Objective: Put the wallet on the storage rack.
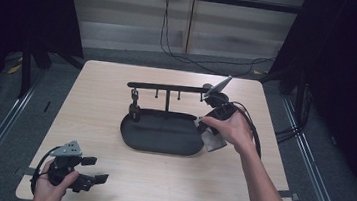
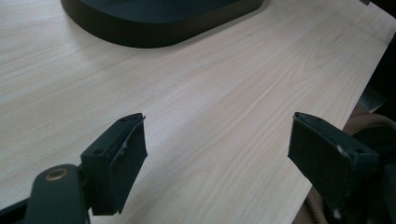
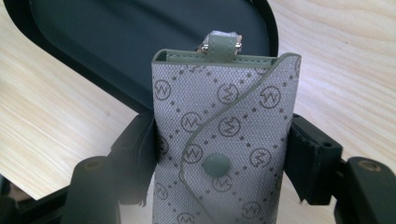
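From the high view, we are holding the right gripper (image 1: 209, 129) at the right end of the black tray (image 1: 162, 141), which sits mid-table under a stand with a hook rail (image 1: 168, 87); a small grey pouch (image 1: 212, 140) is hanging from that gripper over the tray's right rim. Our left gripper (image 1: 89, 174) is resting near the table's (image 1: 116, 104) front left corner, jaws spread and holding nothing.

In the left gripper view, we are looking past wide-apart jaws at bare wood, with the tray's edge (image 2: 154, 35) toward the far side.

In the right gripper view, the jaws are pressing both sides of the pouch (image 3: 224, 140), above the tray. We judge it light and soft, a fabric key case with a snap button (image 3: 216, 165) and a top strap loop (image 3: 222, 46), likely to flex if squeezed; the flat sides suit the grip best. A repeated circled monogram is printing across it, resembling an "M", but we cannot read a brand name.
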Demonstrator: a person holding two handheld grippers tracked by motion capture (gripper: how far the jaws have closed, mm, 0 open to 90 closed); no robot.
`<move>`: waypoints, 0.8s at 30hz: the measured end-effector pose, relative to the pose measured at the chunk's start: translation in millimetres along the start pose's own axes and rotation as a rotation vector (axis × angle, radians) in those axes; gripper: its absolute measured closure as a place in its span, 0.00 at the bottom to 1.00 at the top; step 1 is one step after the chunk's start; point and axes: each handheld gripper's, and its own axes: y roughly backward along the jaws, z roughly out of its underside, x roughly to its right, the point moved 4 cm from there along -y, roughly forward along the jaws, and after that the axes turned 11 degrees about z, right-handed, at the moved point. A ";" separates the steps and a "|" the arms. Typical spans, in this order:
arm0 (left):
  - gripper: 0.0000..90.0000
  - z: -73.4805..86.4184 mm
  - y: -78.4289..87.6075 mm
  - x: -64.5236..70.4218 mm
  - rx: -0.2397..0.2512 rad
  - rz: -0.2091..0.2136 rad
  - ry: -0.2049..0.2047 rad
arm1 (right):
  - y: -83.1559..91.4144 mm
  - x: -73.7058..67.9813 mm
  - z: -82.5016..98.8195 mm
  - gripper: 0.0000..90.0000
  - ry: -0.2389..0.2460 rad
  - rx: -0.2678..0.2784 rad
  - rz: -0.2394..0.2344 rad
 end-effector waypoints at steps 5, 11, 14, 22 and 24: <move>0.21 0.1 -0.5 0.1 -0.002 -0.002 0.002 | -2.2 2.0 -5.3 0.37 -0.044 0.046 -0.026; 0.21 0.2 -1.0 0.4 -0.001 -0.003 0.003 | -7.7 7.3 -8.8 0.37 -0.097 0.088 -0.064; 0.21 0.0 -0.7 0.1 -0.001 -0.003 0.001 | -11.5 10.1 -9.7 0.37 -0.122 0.097 -0.077; 0.21 0.1 -0.8 0.1 0.000 -0.004 0.001 | -24.7 11.8 -14.1 0.37 -0.190 0.124 -0.117; 0.21 0.1 -0.7 0.0 0.000 -0.004 0.001 | -28.0 11.4 -15.4 0.37 -0.204 0.133 -0.126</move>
